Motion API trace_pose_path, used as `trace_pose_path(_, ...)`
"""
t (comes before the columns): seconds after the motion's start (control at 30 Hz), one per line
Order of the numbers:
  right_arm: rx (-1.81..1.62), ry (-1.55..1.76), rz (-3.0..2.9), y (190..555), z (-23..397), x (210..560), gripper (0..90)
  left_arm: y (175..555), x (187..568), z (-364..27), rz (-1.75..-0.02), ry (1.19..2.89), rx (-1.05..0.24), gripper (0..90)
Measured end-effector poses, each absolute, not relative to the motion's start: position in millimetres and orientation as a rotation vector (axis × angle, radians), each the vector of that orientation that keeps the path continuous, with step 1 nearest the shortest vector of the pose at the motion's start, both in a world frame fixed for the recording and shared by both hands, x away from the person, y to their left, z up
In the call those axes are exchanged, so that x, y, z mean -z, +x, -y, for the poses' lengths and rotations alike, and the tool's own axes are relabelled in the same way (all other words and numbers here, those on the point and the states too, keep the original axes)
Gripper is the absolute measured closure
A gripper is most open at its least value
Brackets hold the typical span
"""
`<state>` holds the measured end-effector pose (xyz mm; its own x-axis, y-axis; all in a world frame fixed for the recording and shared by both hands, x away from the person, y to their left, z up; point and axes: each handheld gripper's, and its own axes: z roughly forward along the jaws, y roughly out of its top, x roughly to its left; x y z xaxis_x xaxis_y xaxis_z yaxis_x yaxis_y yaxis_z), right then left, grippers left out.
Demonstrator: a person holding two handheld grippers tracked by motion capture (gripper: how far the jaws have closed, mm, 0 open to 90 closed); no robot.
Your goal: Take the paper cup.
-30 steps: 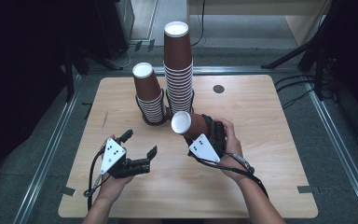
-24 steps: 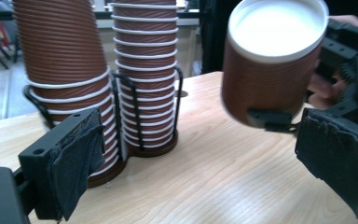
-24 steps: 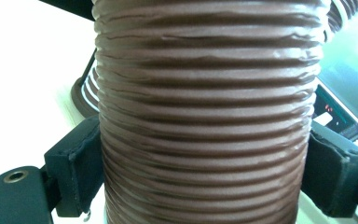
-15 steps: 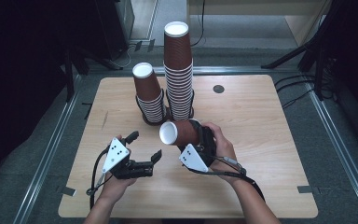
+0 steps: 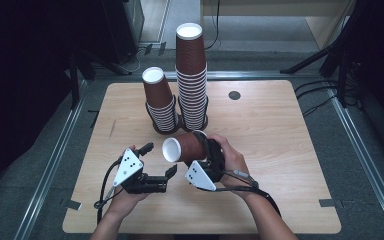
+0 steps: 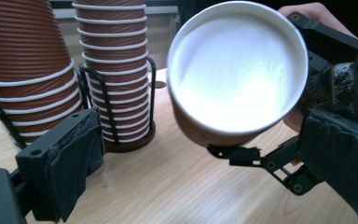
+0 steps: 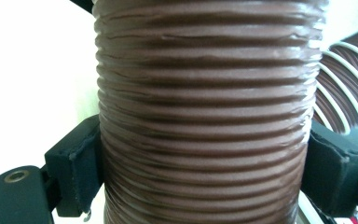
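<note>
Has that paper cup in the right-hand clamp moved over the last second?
Yes. The cup, held by the right gripper, has swung down and leftward, away from the short cup stack, toward the left gripper.

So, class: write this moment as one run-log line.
right gripper: shut on paper cup, tipped sideways | left gripper: open, empty | cup stacks: in holders on table

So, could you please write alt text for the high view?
The right gripper holds a brown paper cup sideways above a wooden table, facing the open left gripper. Two racked cup stacks stand behind.
</note>
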<state>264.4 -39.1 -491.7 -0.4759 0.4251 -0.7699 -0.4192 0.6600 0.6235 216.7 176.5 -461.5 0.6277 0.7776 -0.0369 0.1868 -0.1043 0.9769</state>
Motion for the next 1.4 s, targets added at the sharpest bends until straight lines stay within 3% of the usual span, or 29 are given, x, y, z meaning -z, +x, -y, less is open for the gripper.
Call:
trace_pose_path(0.33, -0.994, -0.073, -1.830, 257, 30, 496, 12.9, 216, 462, -175, -0.796, 1.642, -0.581, 1.5)
trace_pose_path(1.4, -0.966, -0.192, -1.828, 249, 14, 497, 12.4, 216, 462, -177, -0.769, 1.645, -0.546, 19.1)
